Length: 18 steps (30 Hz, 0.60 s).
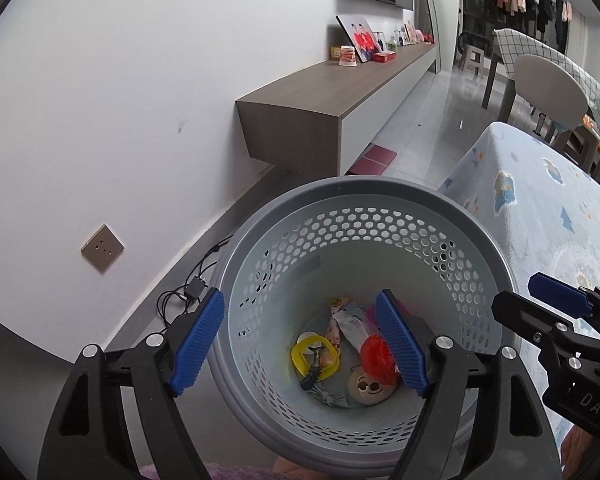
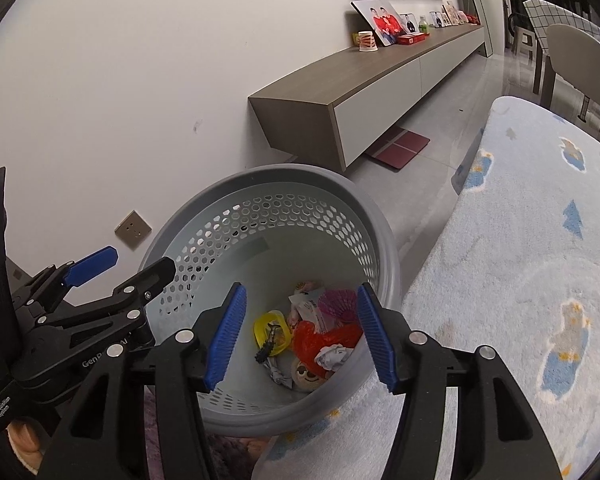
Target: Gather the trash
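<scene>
A grey perforated waste basket (image 1: 380, 190) stands on the floor beside a pale blue rug; it also shows in the right wrist view (image 2: 384, 236). Inside lie a yellow ring (image 1: 300, 354), a red plastic wrapper (image 1: 374, 356), a white sachet (image 1: 352, 322), a round smiley-face piece (image 1: 370, 388) and a crumpled white paper (image 2: 332, 356). My left gripper (image 1: 300, 344) is open and empty above the basket's mouth. My right gripper (image 2: 302, 336) is open and empty above the basket too, just to the right of the left one.
The patterned rug (image 2: 532, 264) lies right of the basket. A floating wood cabinet (image 1: 320, 96) with photos and a paper cup (image 1: 348, 56) runs along the white wall. A wall socket (image 1: 102, 248), a charger with cables (image 1: 194, 292), a red mat (image 1: 374, 160) and chairs (image 1: 548, 88) are nearby.
</scene>
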Each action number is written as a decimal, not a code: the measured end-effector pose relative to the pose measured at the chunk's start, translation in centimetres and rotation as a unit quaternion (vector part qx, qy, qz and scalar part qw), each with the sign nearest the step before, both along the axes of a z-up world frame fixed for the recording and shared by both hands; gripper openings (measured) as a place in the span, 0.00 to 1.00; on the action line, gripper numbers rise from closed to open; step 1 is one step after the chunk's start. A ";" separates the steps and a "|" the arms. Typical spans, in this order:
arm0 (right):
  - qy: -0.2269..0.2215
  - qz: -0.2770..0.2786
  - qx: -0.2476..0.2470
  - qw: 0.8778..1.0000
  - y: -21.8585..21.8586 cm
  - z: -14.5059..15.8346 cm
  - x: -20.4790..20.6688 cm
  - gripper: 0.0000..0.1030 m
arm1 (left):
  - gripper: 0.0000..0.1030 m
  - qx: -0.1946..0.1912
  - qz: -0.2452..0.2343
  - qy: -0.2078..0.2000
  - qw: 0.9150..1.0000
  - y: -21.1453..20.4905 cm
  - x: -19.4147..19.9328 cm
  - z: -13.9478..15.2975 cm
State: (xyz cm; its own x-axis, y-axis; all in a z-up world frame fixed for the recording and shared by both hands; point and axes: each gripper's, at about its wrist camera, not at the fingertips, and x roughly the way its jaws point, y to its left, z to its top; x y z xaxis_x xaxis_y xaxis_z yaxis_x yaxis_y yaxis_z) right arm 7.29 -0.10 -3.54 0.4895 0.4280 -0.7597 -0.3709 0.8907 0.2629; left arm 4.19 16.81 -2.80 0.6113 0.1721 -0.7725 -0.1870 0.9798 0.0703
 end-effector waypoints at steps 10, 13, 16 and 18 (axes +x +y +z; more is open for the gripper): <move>-0.004 -0.013 -0.012 1.000 -0.3 -0.2 -0.3 0.56 | 0.85 0.001 0.009 -0.003 1.000 0.1 0.0 0.0; -0.007 -0.014 -0.016 1.000 -0.2 -0.1 -0.4 0.58 | 0.86 0.002 0.013 -0.004 1.000 0.3 0.1 0.0; -0.009 -0.016 -0.017 1.000 -0.2 -0.1 -0.5 0.58 | 0.87 0.002 0.016 -0.004 1.000 0.3 0.1 -0.1; -0.009 -0.017 -0.019 1.000 -0.1 -0.1 -0.6 0.59 | 0.88 0.004 0.018 -0.007 1.000 0.3 0.1 0.0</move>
